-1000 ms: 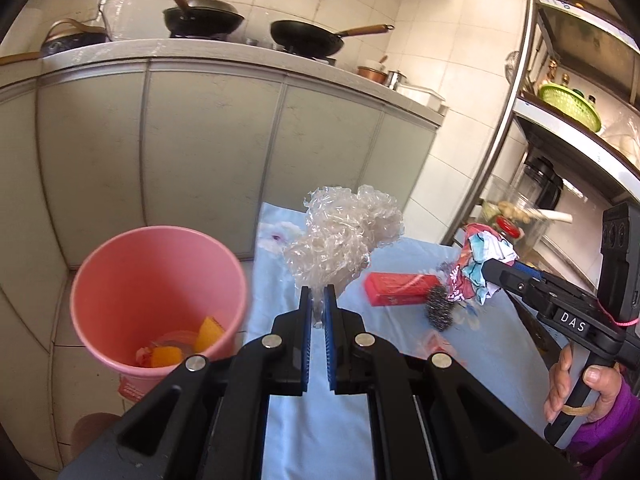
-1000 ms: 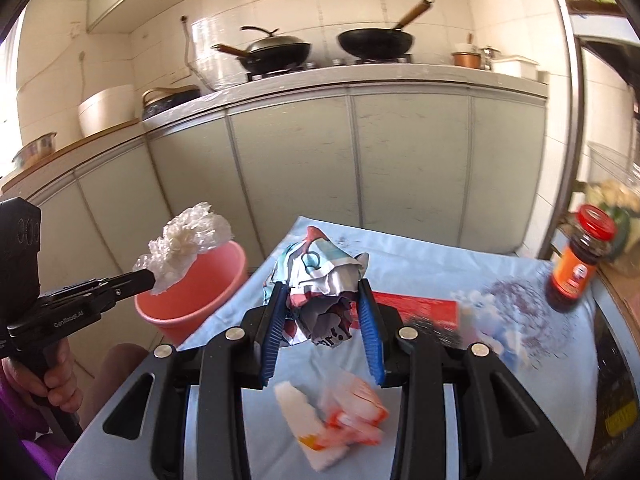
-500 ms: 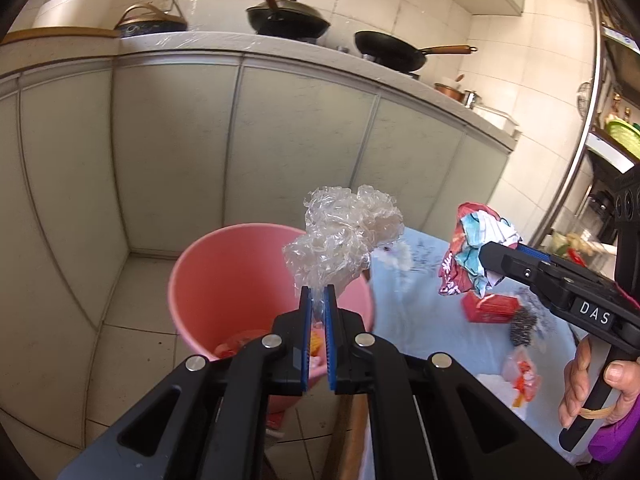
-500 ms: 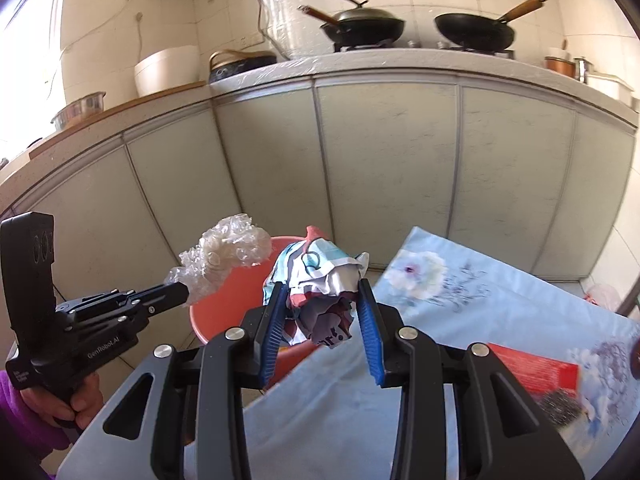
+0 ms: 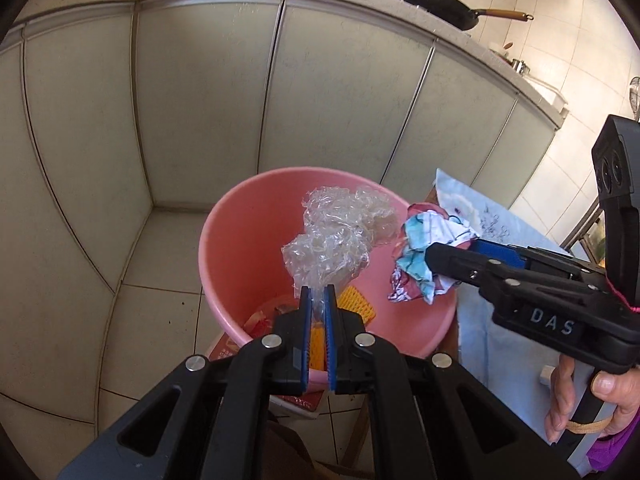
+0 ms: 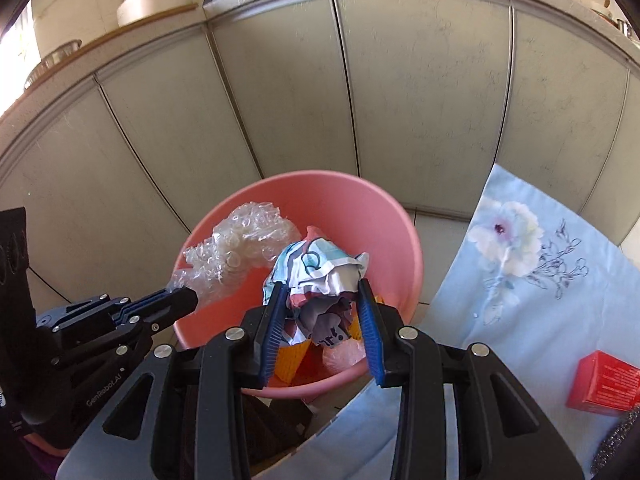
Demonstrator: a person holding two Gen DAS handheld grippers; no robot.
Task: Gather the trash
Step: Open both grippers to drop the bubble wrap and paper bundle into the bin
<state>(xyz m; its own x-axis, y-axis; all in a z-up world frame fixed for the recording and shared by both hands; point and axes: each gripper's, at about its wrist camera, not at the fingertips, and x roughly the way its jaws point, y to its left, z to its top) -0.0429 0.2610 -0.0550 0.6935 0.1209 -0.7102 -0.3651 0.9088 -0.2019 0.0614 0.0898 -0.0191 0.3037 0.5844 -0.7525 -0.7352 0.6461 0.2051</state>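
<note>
While both grippers hang over the pink bucket (image 5: 240, 240), the left gripper (image 5: 319, 292) pinches a clear crumpled plastic wrap (image 5: 340, 236) between nearly closed jaws. Just beside it, the right gripper (image 6: 322, 300) clamps a crumpled printed wrapper (image 6: 316, 272) above orange scraps (image 6: 292, 356) in the bucket, next to the surface's blue floral cloth (image 6: 520, 280)

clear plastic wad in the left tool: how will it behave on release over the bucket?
Likely very light and floppy: the clear plastic wad is thin crumpled film, pinched by one small tail in the left tool. It may spring open or cling to the pads rather than drop cleanly. It hangs over the pink bucket, so a fall probably lands inside.
</note>
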